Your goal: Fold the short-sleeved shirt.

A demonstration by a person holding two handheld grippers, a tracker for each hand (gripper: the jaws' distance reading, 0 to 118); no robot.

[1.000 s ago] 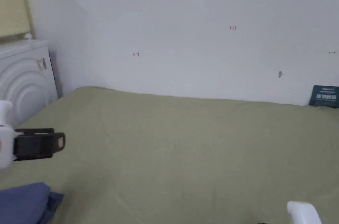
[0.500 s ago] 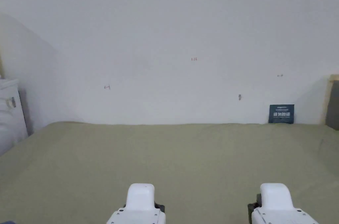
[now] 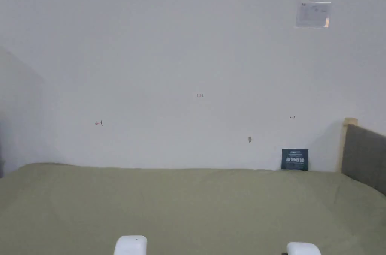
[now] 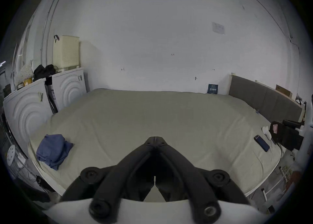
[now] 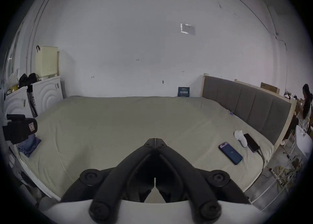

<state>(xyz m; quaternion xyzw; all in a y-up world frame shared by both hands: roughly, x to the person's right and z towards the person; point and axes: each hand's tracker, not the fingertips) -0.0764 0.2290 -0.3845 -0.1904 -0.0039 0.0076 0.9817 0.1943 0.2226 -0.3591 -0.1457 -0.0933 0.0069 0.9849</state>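
Presently the left gripper (image 4: 155,137) and right gripper (image 5: 155,139) hang closed and empty above the bed (image 4: 152,117), the folded blue shirt (image 4: 51,151) lying near its left edge.

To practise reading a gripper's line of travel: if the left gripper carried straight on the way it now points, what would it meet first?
The left gripper, jaws closed and empty, points across bare green bed sheet toward the white wall. Nothing lies ahead; whether it meets sheet or wall first is unclear.
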